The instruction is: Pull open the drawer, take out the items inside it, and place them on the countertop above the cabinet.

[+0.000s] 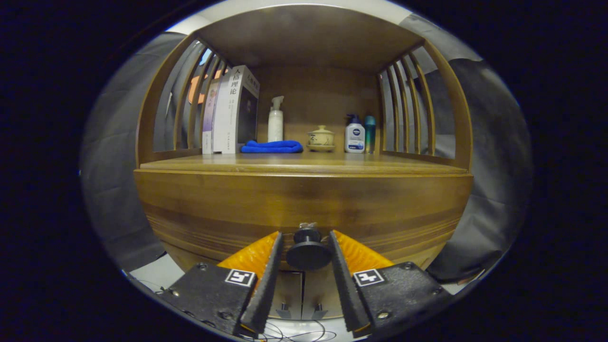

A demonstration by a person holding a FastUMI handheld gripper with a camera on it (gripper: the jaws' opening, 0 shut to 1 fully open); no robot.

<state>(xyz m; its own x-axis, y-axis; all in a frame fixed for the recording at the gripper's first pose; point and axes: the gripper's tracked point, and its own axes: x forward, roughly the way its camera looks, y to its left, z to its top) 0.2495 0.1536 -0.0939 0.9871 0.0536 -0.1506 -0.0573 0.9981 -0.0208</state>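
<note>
Against the closed drawer point(304, 209) front, the gripper point(306, 237) brackets the dark round knob point(308, 252); its fingers point(271, 266) flank the knob, spread, with slim gaps either side. Above the drawer, the table point(304, 164) carries books point(231, 110), blue cloth point(271, 147), spray bottle point(275, 119), lidded cup point(321, 137), and two bottles point(355, 134).

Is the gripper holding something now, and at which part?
Nothing is clearly held. The gripper has its fingers on either side of the drawer knob, with small gaps still visible.
</note>
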